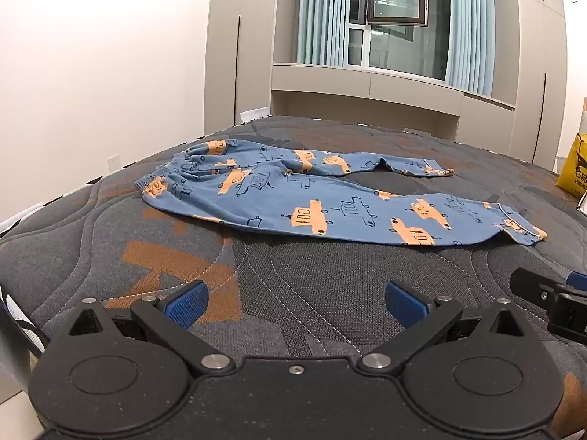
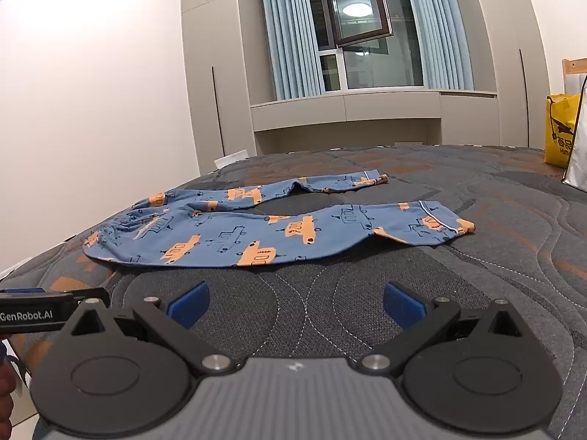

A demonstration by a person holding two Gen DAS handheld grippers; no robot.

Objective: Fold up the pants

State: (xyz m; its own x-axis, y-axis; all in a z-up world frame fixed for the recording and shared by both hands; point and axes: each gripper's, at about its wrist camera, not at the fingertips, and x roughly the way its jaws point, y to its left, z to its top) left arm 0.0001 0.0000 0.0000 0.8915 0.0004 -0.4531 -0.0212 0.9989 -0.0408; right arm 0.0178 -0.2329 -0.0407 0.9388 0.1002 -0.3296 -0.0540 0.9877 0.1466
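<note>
Blue pants (image 1: 312, 198) printed with orange vehicles lie spread flat on a grey and orange quilted mattress (image 1: 330, 286), waistband to the left, both legs running right with a gap between them. My left gripper (image 1: 295, 302) hovers over bare mattress short of the near leg, jaws wide open with nothing between the blue pads. From the right wrist view the same pants (image 2: 256, 234) lie ahead, and my right gripper (image 2: 295, 306) is likewise open and empty, short of the near leg. Each gripper shows at the edge of the other's view.
A yellow bag (image 2: 561, 132) and a white bag (image 2: 578, 161) stand at the mattress's far right. Beyond the bed are beige cabinets (image 1: 367, 88), a window with blue curtains (image 2: 433, 29) and a white wall on the left. The mattress edge drops off at the left.
</note>
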